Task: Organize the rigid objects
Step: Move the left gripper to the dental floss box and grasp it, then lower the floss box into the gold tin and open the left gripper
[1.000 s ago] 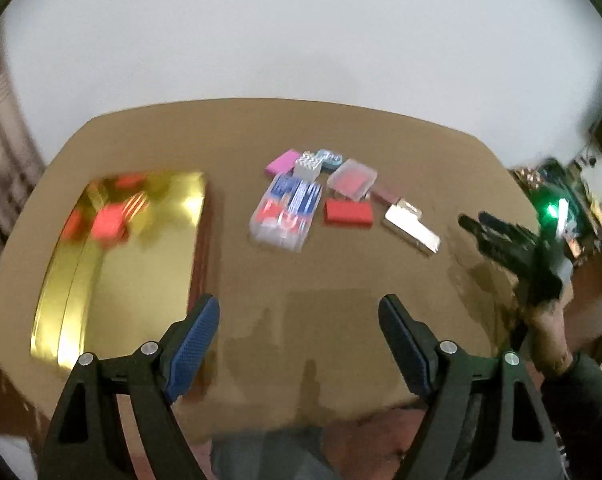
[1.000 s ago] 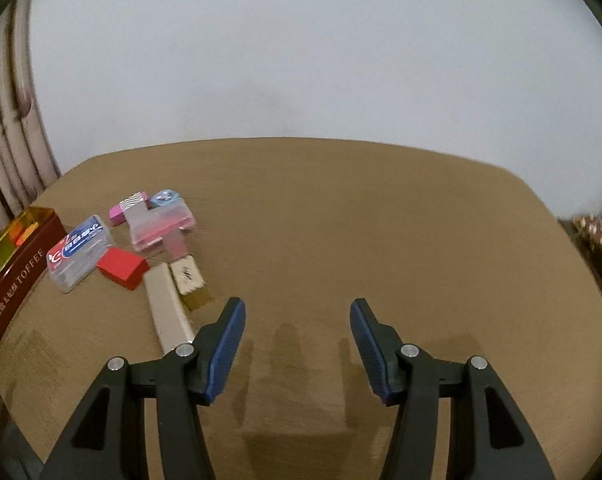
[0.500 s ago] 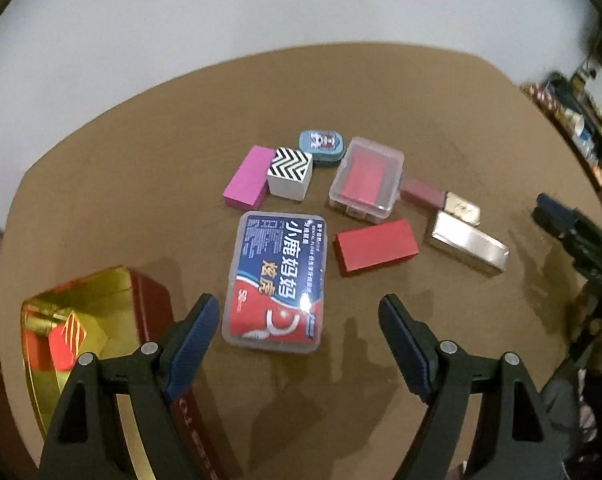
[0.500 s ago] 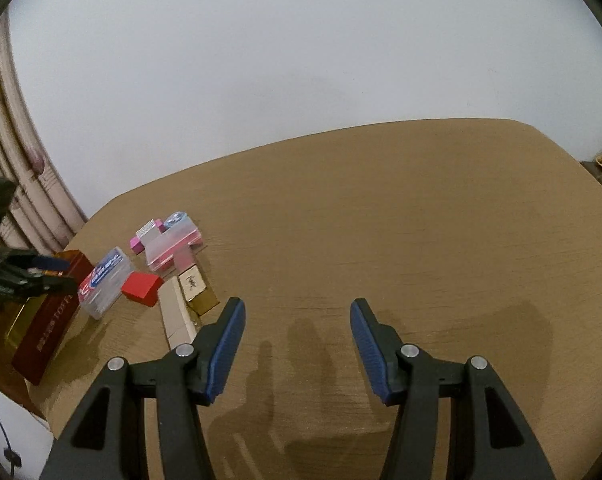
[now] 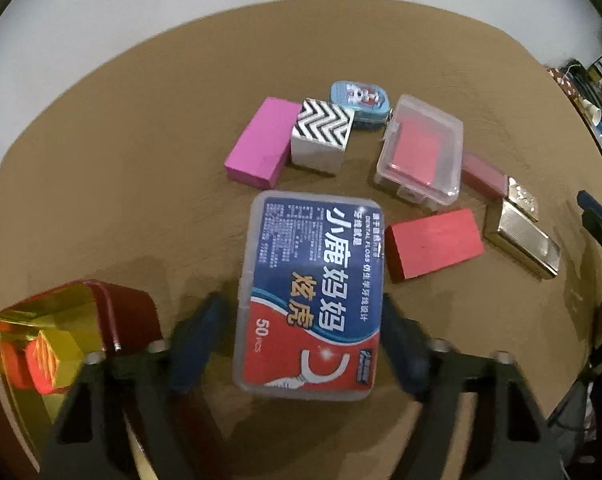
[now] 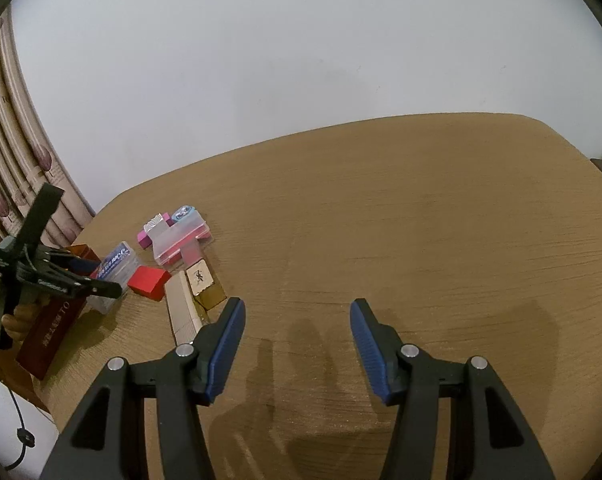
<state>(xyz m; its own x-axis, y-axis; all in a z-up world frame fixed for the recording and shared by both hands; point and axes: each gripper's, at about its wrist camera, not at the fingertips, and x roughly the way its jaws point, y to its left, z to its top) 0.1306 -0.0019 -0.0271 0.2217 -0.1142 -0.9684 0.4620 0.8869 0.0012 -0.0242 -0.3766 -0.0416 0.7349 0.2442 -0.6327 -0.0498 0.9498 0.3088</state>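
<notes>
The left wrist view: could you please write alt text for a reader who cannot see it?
The open left gripper straddles a clear plastic dental floss box with a blue and red label lying flat on a brown wooden table. Behind it lie a red block, a magenta block, a black-and-white zigzag cube and a clear plastic case; a gold-lined red tin stands at left.

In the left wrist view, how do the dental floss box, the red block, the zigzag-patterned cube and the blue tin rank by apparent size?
Largest to smallest, as they look:
1. dental floss box, though it lies nearest the camera
2. red block
3. zigzag-patterned cube
4. blue tin, partly hidden behind the cube, so its rank is unsure
</notes>
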